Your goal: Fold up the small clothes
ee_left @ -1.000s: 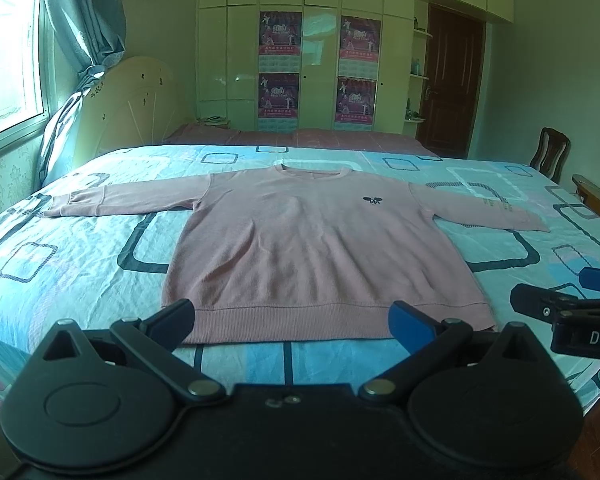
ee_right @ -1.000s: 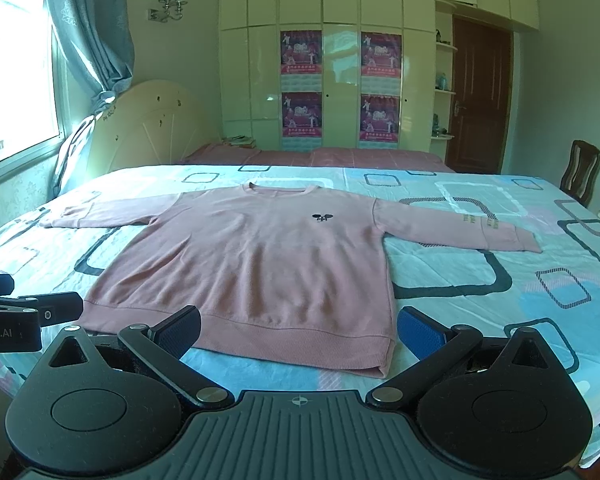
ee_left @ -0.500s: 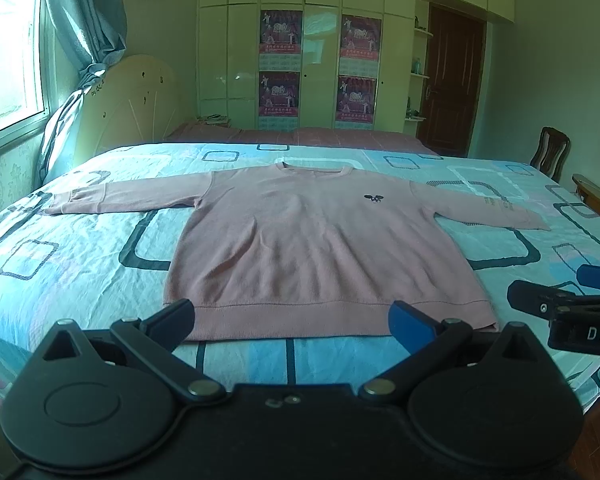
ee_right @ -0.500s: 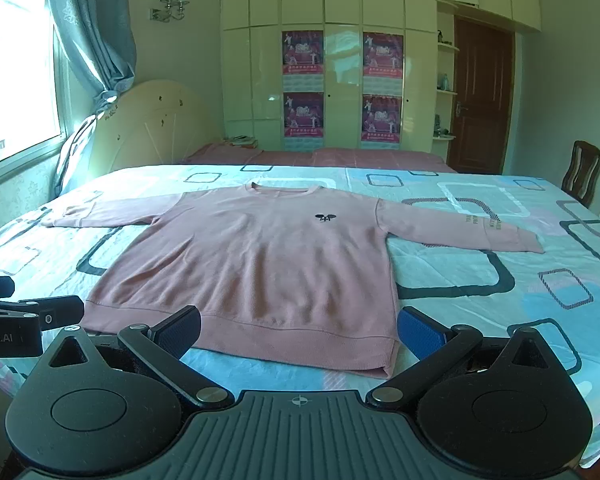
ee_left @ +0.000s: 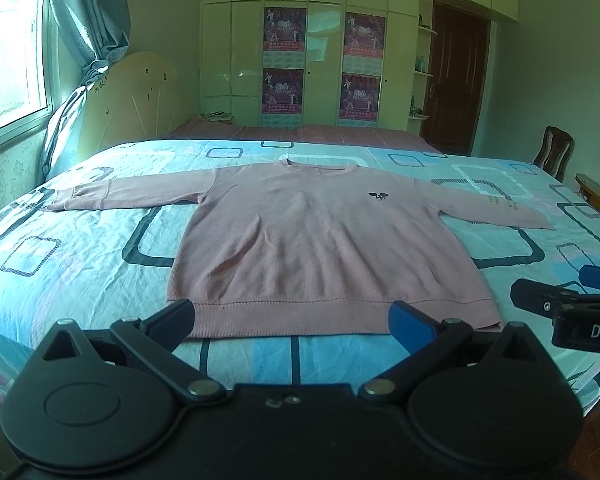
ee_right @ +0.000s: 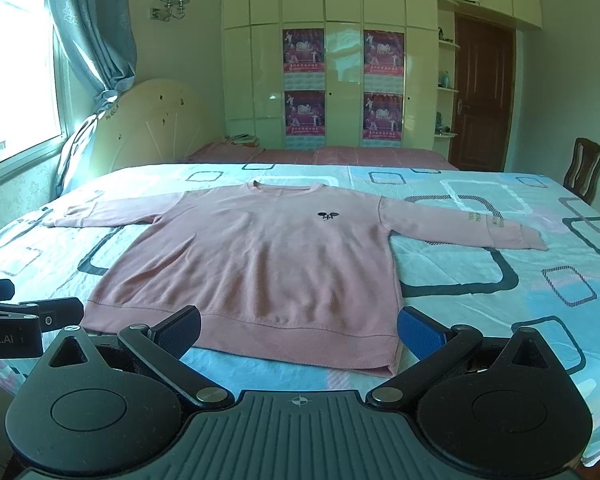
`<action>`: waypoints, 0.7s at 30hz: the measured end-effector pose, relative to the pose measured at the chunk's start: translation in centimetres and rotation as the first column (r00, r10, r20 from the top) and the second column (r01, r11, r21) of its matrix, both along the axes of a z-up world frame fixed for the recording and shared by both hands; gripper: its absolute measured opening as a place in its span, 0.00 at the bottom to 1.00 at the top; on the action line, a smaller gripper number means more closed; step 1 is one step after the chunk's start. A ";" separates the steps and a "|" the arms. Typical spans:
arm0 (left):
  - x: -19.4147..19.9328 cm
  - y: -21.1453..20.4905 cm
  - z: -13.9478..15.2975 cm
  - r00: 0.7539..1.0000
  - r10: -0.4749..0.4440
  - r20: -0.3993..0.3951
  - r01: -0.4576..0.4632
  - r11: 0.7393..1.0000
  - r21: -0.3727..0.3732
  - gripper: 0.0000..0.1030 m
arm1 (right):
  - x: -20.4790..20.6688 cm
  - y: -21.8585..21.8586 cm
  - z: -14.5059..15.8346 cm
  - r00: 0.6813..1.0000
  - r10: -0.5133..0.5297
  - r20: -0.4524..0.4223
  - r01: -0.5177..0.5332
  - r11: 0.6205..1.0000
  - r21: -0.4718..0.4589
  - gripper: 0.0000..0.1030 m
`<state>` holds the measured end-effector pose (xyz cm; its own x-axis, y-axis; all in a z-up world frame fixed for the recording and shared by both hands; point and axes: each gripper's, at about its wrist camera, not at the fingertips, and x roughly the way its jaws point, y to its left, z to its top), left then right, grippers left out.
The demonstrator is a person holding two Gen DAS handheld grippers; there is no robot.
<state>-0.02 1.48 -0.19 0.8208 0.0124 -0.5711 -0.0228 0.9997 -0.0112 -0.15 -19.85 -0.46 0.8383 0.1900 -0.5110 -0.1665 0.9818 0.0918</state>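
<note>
A pink long-sleeved sweater (ee_left: pixel 316 240) lies flat and face up on the bed, both sleeves spread out sideways, hem toward me; it also shows in the right wrist view (ee_right: pixel 268 264). My left gripper (ee_left: pixel 296 320) is open and empty, hovering just short of the hem. My right gripper (ee_right: pixel 300 330) is open and empty, in front of the hem's right half. Each gripper shows at the edge of the other's view, the right gripper (ee_left: pixel 564 300) and the left gripper (ee_right: pixel 28 312).
The bed (ee_left: pixel 80 248) has a light blue sheet with dark rounded squares. A cream headboard (ee_left: pixel 132 96) and a curtain (ee_left: pixel 88 12) stand at the left. A wardrobe (ee_left: pixel 324 40), a brown door (ee_left: pixel 456 84) and a wooden chair (ee_left: pixel 556 156) stand behind and right.
Both views have shifted very slightly; the sweater has not moved and both grippers stay open.
</note>
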 end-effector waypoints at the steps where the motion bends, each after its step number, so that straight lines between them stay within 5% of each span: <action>1: 0.1 0.1 0.0 1.000 0.002 -0.002 -0.002 1.000 -0.001 0.99 | 0.1 0.1 0.0 1.000 -0.001 -0.002 0.001 1.000 0.001 1.00; 21: 8.8 0.9 -0.5 0.999 -0.047 -0.014 0.047 0.999 -0.013 0.99 | 9.1 -0.6 -0.3 0.997 -0.073 -0.022 0.073 0.997 0.004 1.00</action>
<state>8.83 2.42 -0.65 0.8120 -0.0337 -0.5826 0.0241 0.9994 -0.0243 8.91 -20.41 -0.78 0.8386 0.1307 -0.5289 -0.0920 0.9908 0.0990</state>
